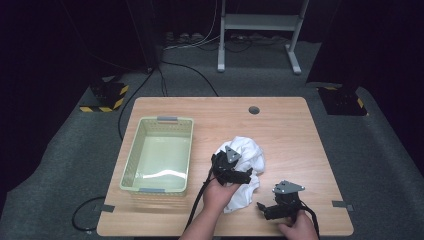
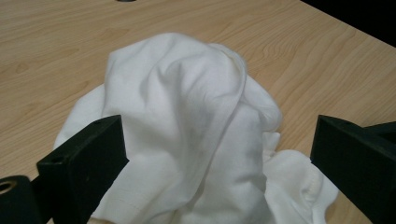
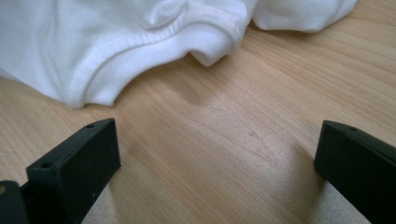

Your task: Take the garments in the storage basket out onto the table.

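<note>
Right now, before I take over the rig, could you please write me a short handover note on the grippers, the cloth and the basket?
Left gripper: open, jaws wide either side of the crumpled white cloth, pads not pressing it.
Right gripper: open, over bare wooden table, just short of the cloth's hemmed edge, holding nothing.
Cloth: bunched in a heap on the table, right of the green basket, apart from it.
Basket: on the table's left side, nothing in it.
Done: nothing visibly placed yet.
Left, probably: take hold of the cloth; if it is meant for the basket, that move remains.
</note>
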The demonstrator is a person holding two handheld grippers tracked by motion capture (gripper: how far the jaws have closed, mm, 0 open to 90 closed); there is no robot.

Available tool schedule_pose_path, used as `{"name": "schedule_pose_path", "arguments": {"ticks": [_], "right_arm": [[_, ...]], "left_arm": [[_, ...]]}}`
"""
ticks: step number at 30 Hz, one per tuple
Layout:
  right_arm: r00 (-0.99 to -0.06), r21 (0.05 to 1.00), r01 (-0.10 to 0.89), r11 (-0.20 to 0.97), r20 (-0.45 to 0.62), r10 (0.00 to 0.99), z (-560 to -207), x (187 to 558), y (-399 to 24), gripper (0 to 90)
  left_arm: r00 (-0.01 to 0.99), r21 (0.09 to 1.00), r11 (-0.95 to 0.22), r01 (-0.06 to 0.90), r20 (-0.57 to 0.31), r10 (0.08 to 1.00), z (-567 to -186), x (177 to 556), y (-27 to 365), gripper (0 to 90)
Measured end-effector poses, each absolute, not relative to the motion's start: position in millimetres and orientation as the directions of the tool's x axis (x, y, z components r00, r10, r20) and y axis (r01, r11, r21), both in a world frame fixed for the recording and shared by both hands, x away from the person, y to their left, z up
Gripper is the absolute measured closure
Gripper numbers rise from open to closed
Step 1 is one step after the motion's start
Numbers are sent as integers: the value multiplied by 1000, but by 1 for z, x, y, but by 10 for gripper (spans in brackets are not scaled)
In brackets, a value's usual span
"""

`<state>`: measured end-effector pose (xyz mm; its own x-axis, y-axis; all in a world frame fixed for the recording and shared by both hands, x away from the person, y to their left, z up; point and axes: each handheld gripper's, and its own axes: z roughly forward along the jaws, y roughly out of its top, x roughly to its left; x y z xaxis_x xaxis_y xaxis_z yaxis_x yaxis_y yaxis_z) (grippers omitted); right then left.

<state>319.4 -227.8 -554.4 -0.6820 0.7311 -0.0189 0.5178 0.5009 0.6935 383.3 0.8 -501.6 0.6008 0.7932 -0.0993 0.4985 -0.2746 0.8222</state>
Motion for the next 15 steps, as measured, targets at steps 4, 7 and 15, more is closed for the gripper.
{"name": "schedule_pose_path", "arguments": {"ticks": [4, 7, 15], "right_arm": [[-682, 693, 518, 501, -19, 731, -554, 319, -228, 0], [-682, 692, 518, 502, -19, 731, -554, 319, -228, 0], [-682, 693, 518, 501, -19, 731, -554, 319, -228, 0]], "left_arm": [[608, 830, -269, 488, -102, 787, -497, 382, 2, 36], [615, 838, -266, 477, -101, 782, -493, 381, 3, 36], [626, 851, -261, 456, -99, 774, -482, 379, 5, 29]]}}
